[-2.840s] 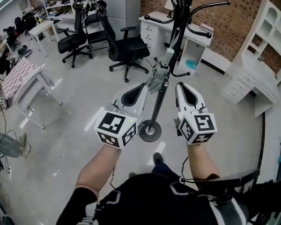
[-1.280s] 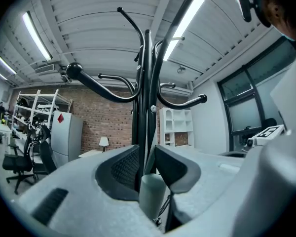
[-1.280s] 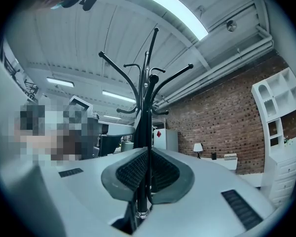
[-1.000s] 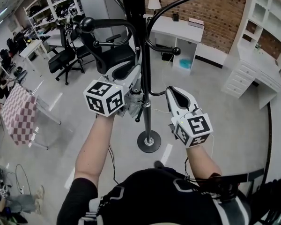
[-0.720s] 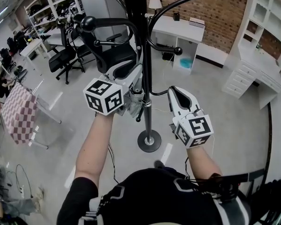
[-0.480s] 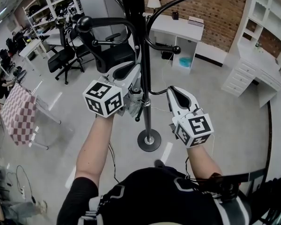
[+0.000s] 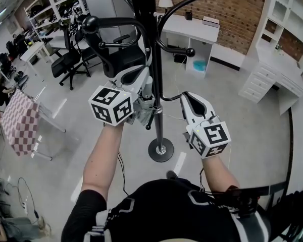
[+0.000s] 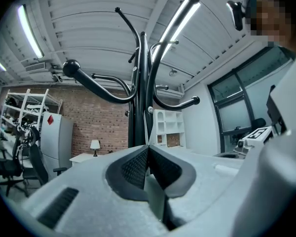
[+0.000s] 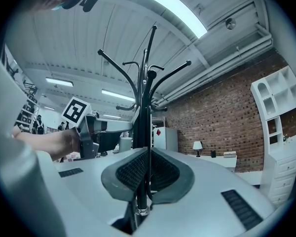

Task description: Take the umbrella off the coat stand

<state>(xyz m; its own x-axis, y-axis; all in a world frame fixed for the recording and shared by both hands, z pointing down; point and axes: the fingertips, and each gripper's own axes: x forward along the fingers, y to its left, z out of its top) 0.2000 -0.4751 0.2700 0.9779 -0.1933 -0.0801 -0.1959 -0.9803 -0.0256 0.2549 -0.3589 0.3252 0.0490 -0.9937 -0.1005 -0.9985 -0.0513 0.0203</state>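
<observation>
1. The coat stand (image 7: 158,130) rises through the middle of the head view, its round foot on the floor at lower centre and its curved hooks spreading across the top of the frame.
2. The left gripper (image 7: 141,74) sits just left of the pole, at centre-left, angled up toward the hooks.
3. In the left gripper view its jaws (image 8: 148,149) are pressed together on a thin pale strip (image 8: 154,196) that runs up between the pads. The coat stand (image 8: 142,83) stands directly behind the tips.
4. The umbrella (image 7: 144,107) shows in the head view as a small grey folded bundle. It lies just right of the left gripper's marker cube and below its jaws, and it hangs against the pole.
5. Whether the pale strip belongs to the umbrella cannot be told.
6. The right gripper (image 7: 185,98) is right of the pole and lower in the frame, and it points up and left. It is near the umbrella but apart from it.
7. In the right gripper view its jaws (image 9: 149,152) are nearly closed around a thin dark rod (image 9: 142,198) with a metal ring at its low end. The rod lines up with the coat stand (image 9: 149,98) behind it.
8. A black office chair (image 7: 121,59) stands behind the left gripper, and a white desk (image 7: 192,32) stands by the brick wall at upper right.
</observation>
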